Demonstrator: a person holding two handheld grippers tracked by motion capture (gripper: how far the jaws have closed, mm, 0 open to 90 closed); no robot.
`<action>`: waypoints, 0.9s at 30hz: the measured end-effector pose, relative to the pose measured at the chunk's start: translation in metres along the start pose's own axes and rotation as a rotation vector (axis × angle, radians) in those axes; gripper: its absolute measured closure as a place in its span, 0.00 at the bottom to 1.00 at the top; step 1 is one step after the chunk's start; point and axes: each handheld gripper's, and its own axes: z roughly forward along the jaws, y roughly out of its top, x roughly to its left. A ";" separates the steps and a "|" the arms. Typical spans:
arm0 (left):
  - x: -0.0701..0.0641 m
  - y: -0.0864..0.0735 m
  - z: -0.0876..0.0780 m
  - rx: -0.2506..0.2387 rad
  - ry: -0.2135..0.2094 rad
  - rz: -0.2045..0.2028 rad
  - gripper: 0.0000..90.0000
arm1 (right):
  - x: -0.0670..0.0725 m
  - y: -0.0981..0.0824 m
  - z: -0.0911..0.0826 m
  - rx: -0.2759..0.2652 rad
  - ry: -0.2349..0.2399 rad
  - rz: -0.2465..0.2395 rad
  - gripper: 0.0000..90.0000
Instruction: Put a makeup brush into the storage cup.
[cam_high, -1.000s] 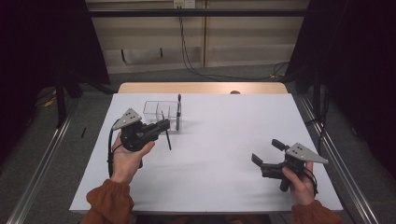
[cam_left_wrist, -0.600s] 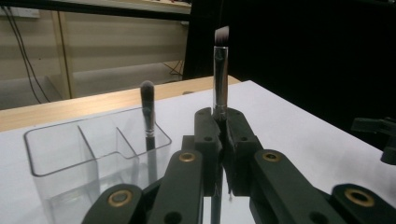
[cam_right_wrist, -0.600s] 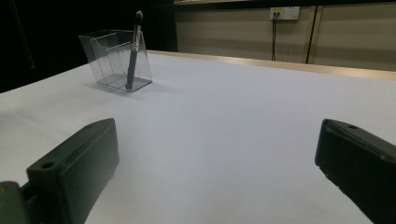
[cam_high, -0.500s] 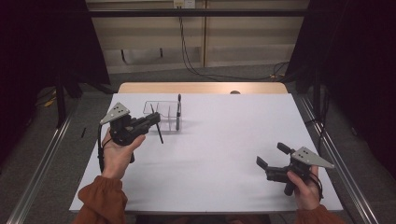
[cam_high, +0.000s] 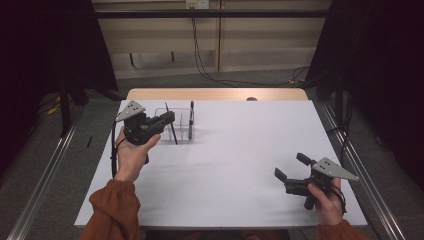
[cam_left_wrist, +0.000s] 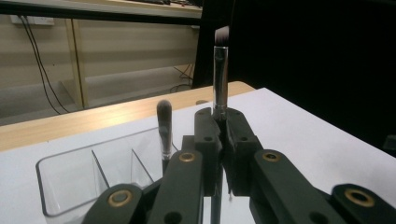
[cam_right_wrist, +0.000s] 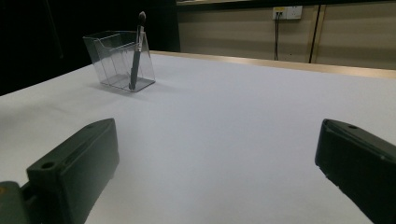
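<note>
My left gripper (cam_high: 169, 118) is shut on a thin dark makeup brush (cam_high: 171, 127), held nearly upright with its bristles up (cam_left_wrist: 220, 70). It hovers at the near left side of a clear compartmented organizer (cam_high: 176, 109) at the table's far left. A second brush (cam_high: 191, 120) stands in the organizer's right compartment, bristles up (cam_left_wrist: 164, 126). Near the front right edge my right gripper (cam_high: 291, 166) is open, nothing between its jaws. In the right gripper view it (cam_right_wrist: 217, 154) faces the organizer (cam_right_wrist: 109, 51) and the standing brush (cam_right_wrist: 137, 51) from afar.
A white sheet covers the table (cam_high: 235, 150); a strip of bare wood (cam_high: 215, 94) runs along its far edge. Dark curtains hang on both sides, and cables trail down the back wall (cam_high: 200, 55).
The left hand has lifted the brush a little and drifted left, staying beside the organizer. The right hand has barely shifted.
</note>
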 end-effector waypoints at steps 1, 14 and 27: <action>0.001 0.002 0.002 -0.001 0.002 0.001 0.95 | 0.000 0.000 0.000 0.000 -0.001 0.002 0.00; 0.003 0.016 0.027 -0.004 0.024 0.029 0.95 | 0.000 0.000 -0.001 -0.006 0.005 -0.002 0.00; 0.012 0.020 0.048 0.002 0.076 0.036 0.95 | -0.001 0.001 -0.002 -0.015 0.016 0.003 0.00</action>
